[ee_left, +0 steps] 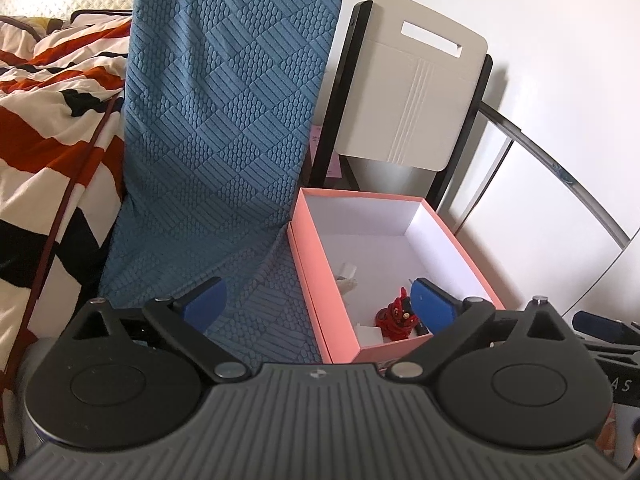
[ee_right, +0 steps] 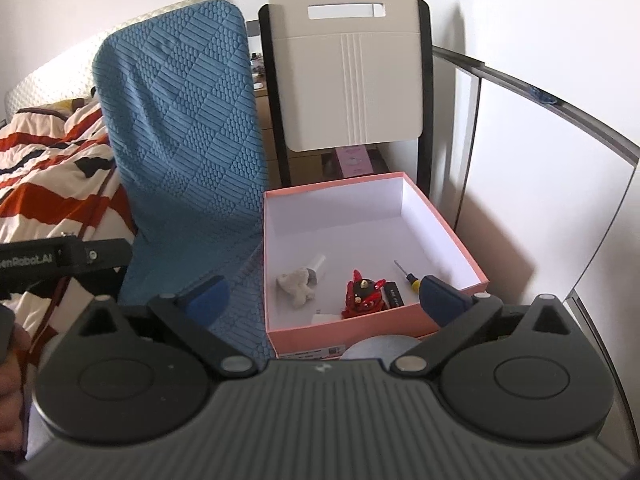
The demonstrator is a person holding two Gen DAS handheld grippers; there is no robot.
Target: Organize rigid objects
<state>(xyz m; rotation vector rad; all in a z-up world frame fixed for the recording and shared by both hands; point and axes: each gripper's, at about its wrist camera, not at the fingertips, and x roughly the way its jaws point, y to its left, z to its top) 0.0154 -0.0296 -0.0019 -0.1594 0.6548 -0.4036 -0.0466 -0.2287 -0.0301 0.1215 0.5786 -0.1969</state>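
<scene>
An open pink box (ee_right: pixel 448 240) with a white inside sits on a blue-covered chair seat (ee_right: pixel 240 304). Inside lie a red figurine (ee_right: pixel 362 294), a small screwdriver (ee_right: pixel 406 274), a beige lumpy object (ee_right: pixel 295 285), a white cylinder (ee_right: pixel 318 266) and a small black item (ee_right: pixel 394 294). My right gripper (ee_right: pixel 324 294) is open and empty, above the box's near edge. My left gripper (ee_left: pixel 320 300) is open and empty, near the box's (ee_left: pixel 312 280) left wall, with the red figurine (ee_left: pixel 396 314) close to its right finger.
The chair's blue textured backrest (ee_left: pixel 224 112) rises at left. A white folding chair (ee_right: pixel 348 80) stands behind the box. A striped blanket (ee_left: pixel 48 120) lies on a bed at far left. White cabinet fronts (ee_right: pixel 540 184) are on the right. The left gripper's body (ee_right: pixel 60 260) shows in the right wrist view.
</scene>
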